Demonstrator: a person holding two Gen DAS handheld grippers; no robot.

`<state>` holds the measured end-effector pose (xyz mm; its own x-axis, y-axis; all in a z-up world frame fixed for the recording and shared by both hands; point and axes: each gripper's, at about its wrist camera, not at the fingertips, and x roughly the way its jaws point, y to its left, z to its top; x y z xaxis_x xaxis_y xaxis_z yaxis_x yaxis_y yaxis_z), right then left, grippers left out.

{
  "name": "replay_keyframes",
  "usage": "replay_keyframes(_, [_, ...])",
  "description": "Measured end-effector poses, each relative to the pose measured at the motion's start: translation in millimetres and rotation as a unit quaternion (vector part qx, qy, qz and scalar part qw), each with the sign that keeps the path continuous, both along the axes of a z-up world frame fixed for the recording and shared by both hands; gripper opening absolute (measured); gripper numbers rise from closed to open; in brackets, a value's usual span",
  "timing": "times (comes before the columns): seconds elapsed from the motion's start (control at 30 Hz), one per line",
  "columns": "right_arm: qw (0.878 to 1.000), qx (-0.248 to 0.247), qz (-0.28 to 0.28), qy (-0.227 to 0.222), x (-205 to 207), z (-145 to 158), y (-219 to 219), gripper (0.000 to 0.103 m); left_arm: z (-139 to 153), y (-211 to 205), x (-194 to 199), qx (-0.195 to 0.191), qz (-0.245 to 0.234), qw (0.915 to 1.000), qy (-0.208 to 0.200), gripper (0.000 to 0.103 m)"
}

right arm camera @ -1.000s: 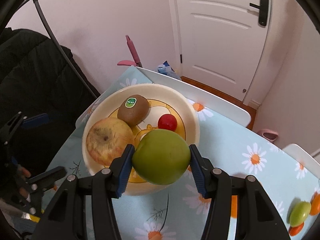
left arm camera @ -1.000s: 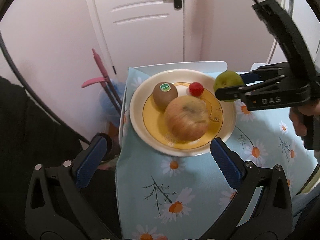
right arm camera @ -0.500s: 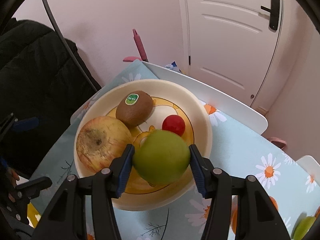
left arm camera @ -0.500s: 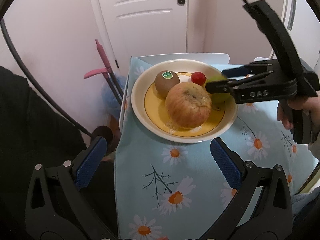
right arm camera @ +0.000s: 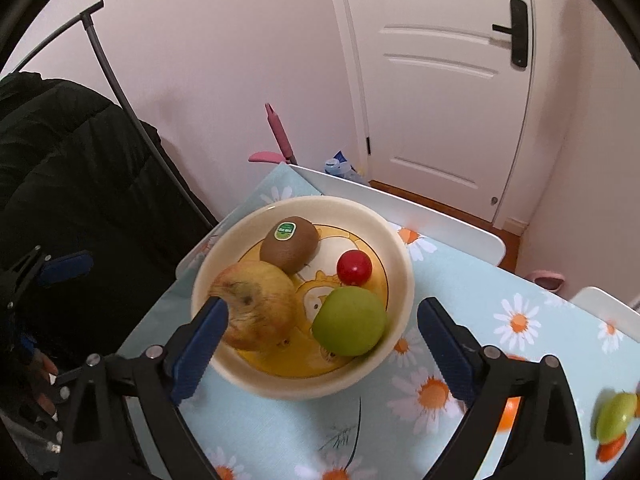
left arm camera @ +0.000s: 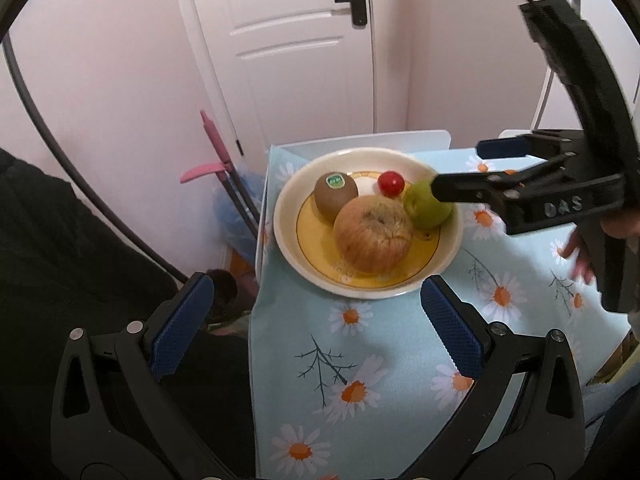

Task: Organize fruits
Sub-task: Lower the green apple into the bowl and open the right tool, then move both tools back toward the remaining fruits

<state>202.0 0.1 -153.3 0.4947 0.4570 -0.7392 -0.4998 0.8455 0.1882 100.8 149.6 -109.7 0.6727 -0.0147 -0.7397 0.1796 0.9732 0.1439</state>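
Note:
A cream bowl (right arm camera: 400, 252) with a yellow inside holds a kiwi (right arm camera: 289, 244), a small red fruit (right arm camera: 354, 267), a large yellow-red apple (right arm camera: 256, 310) and a green apple (right arm camera: 349, 321). The same bowl (left arm camera: 288, 220) and green apple (left arm camera: 424, 212) show in the left wrist view. My right gripper (right arm camera: 320, 344) is open above the bowl's near side, its jaws wide apart on both sides of the two apples. It also shows in the left wrist view (left arm camera: 460, 172). My left gripper (left arm camera: 316, 328) is open and empty, in front of the bowl.
The table carries a light blue daisy cloth (left arm camera: 360, 380). A small green fruit (right arm camera: 614, 416) and orange fruits (right arm camera: 508, 412) lie at its right. A white chair back (right arm camera: 420, 216) stands behind the bowl. A dark jacket (right arm camera: 60, 184) hangs at the left.
My right gripper lowered the green apple into the bowl, opened and let it go. The apple now rests beside the large apple. The left gripper stayed open.

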Motion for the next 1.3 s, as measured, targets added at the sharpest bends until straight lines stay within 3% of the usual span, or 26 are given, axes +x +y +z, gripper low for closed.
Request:
replay_keyframes(0.33, [0.998,-0.022,-0.059,0.005,-42,40,-34,0.094,24,-28,-11,0.000,-0.053,0.9984,-0.020,0.103])
replay_keyframes(0.7, [0.994,-0.030,-0.104,-0.017,-97,69,-118,0.094,41,-89,-39,-0.008,-0.052,0.9976,-0.045,0.103])
replay_keyframes(1.07, [0.988,-0.050,-0.145,-0.013,-142,66,-219,0.094,34,-183,-53,-0.033,-0.096,0.9941,-0.037,0.103])
replay_keyframes(1.3, [0.988,-0.067,-0.142,0.011,-162,37,-275,0.094,9,-241,-49,-0.034,-0.151,0.9878,-0.016,0.103])
